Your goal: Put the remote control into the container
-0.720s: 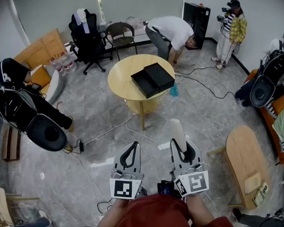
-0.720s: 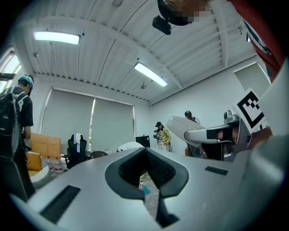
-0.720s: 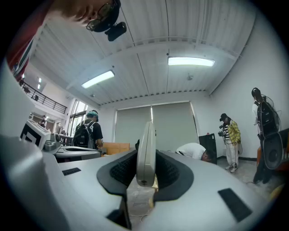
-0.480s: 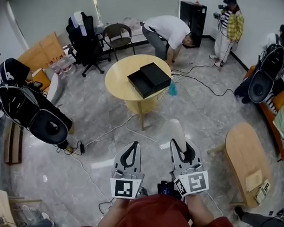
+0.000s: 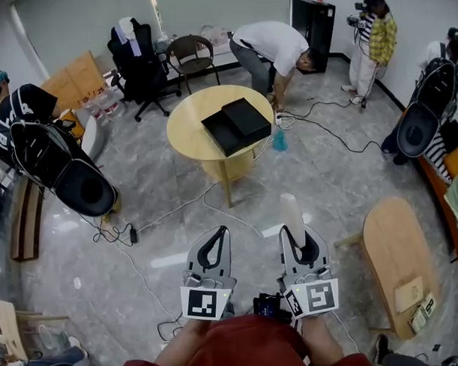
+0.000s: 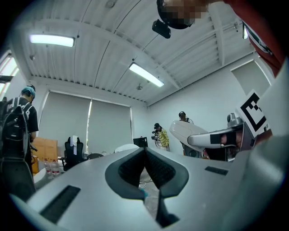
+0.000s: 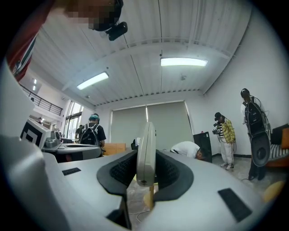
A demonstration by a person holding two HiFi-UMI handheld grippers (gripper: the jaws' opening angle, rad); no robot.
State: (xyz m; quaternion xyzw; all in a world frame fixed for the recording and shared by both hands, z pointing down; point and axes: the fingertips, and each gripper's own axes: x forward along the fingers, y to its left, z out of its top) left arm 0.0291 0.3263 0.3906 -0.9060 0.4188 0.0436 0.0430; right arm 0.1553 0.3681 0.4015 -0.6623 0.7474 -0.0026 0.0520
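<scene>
Well, head view first: right gripper (image 5: pixel 297 242) has its jaws clamped on the remote control (image 5: pixel 291 212), a white bar gripped at its near end w/ most of its length sticking out past the tips. Left gripper (image 5: pixel 219 236) sits just beside it, jaws together, nothing in them. Container (image 5: pixel 236 126), a black box in two halves, lies on the round table (image 5: pixel 188 127) well apart from both grippers, across bare floor. Cables (image 5: pixel 177 210) trail over that floor, and a person (image 5: pixel 273 45) bends over just behind the table.

Left gripper view: left gripper (image 6: pixel 145 150) w/ pads meeting, no gap, empty.

Right gripper view: remote control (image 7: pixel 146 149) stands on edge btwn the pads of the right gripper (image 7: pixel 146 173), held square and centred.

Risks, as I judge them: grip is near one end, so a jolt or quick swing could lever the remote round or let it slide out. Cables are a trip hazard on the approach. Two black halves lie side by side, so it's easy to drop it in the wrong one. The bent-over person may crowd the far side.
</scene>
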